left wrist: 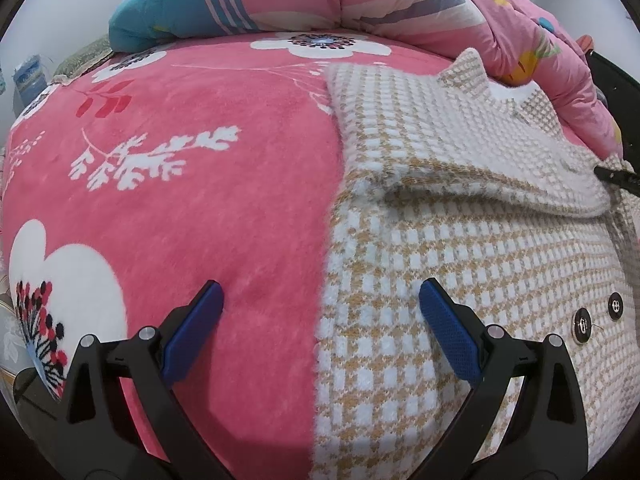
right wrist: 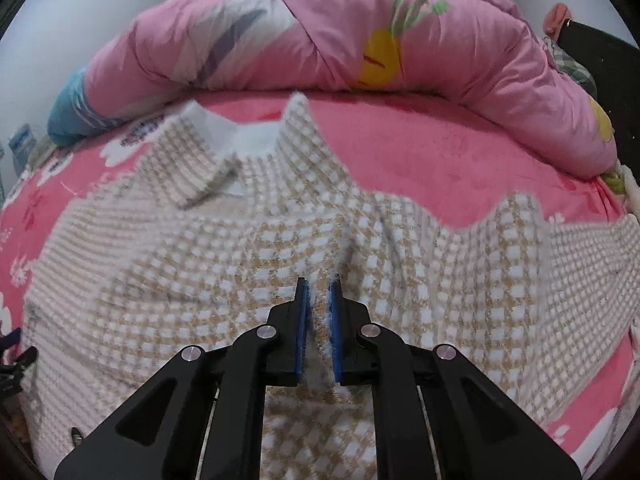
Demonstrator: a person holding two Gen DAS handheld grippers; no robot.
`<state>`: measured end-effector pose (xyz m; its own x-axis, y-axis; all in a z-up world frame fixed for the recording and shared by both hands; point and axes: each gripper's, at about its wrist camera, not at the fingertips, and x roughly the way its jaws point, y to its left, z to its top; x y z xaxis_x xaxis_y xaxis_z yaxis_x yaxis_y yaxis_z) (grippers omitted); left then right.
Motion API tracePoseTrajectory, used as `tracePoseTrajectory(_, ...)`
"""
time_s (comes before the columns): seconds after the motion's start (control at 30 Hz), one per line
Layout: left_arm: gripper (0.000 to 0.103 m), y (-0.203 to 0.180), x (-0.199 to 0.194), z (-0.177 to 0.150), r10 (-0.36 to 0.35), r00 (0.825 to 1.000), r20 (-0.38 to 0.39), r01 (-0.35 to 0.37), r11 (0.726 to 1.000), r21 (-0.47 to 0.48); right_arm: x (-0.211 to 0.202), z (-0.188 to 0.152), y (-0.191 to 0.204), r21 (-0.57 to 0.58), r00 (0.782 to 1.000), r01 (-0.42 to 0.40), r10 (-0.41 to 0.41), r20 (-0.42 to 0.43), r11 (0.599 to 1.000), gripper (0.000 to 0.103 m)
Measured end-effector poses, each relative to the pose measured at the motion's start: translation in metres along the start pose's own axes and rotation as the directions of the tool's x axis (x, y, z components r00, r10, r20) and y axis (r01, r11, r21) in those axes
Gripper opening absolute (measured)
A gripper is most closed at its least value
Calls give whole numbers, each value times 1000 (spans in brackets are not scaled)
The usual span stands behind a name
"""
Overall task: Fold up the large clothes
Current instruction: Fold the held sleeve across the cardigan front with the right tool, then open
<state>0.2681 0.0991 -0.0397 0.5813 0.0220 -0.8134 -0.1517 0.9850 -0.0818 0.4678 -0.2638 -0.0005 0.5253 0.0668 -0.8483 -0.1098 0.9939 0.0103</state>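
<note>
A large beige-and-white checked knit jacket (left wrist: pixel 460 248) lies spread on the bed, collar at the far end and two dark buttons (left wrist: pixel 582 324) at the right. A sleeve or side panel is folded over its upper part. My left gripper (left wrist: pixel 320 286) stands wide open just above the jacket's left edge, one blue pad over the blanket and the other over the knit. Nothing is between them. In the right wrist view my right gripper (right wrist: pixel 319 282) is shut on a raised pinch of the jacket (right wrist: pixel 200 280), with fuzzy fabric showing between its blue pads.
A pink fleece blanket (left wrist: pixel 240 200) with white flowers covers the bed. A bunched pink quilt (right wrist: pixel 320 40) with a teal end (left wrist: pixel 160 12) lies along the far side. Dark furniture (right wrist: pixel 600 60) stands at the right, beyond the quilt.
</note>
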Motion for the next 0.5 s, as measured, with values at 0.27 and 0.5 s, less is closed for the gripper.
tracePoseTrajectory(0.27,95,1,-35,21,-27,996,86,24,999,38,-21,-4,9,-34,1000,3,-3,-7,999,66)
tracePoseTrajectory(0.5,95,-50,-10,91,-112,991,78,105,991,85,-9,-3,52,-150,999,0,5,36,989,81)
